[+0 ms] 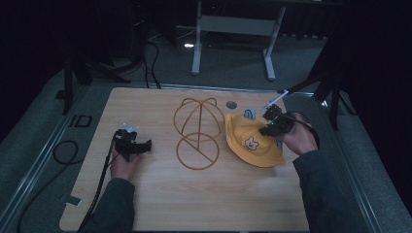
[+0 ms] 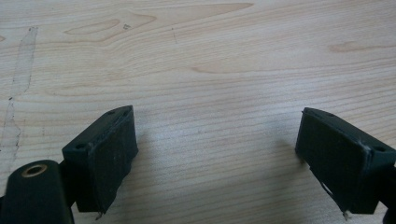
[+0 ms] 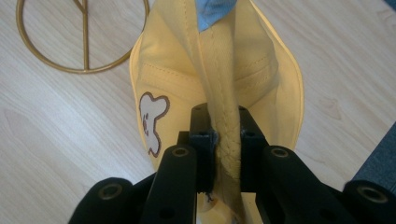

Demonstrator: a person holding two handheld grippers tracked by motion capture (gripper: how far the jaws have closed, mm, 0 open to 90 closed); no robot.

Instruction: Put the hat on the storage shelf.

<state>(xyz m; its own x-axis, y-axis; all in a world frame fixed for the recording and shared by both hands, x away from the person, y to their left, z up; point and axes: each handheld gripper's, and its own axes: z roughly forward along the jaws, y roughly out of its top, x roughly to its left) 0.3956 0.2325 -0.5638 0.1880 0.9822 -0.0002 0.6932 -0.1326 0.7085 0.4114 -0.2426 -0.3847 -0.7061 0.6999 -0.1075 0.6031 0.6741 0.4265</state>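
A yellow child's hat [image 1: 252, 141] with a small bear patch and a blue ear lies on the right half of the wooden table [image 1: 160, 204]. My right gripper [image 1: 270, 127] is shut on a pinched ridge of the hat's fabric [image 3: 224, 140], which bunches up between the jaws. The bear patch [image 3: 152, 119] sits just left of the jaws. A gold wire hat stand [image 1: 197, 133] lies at the table's middle, left of the hat. My left gripper [image 1: 138, 145] rests at the table's left, open, with bare wood between its pads [image 2: 109, 154].
A small round hole [image 1: 231, 104] is in the tabletop behind the hat. A black cable [image 1: 99, 182] trails from the left gripper toward the front edge. A white desk frame [image 1: 233, 29] stands on the floor beyond the table.
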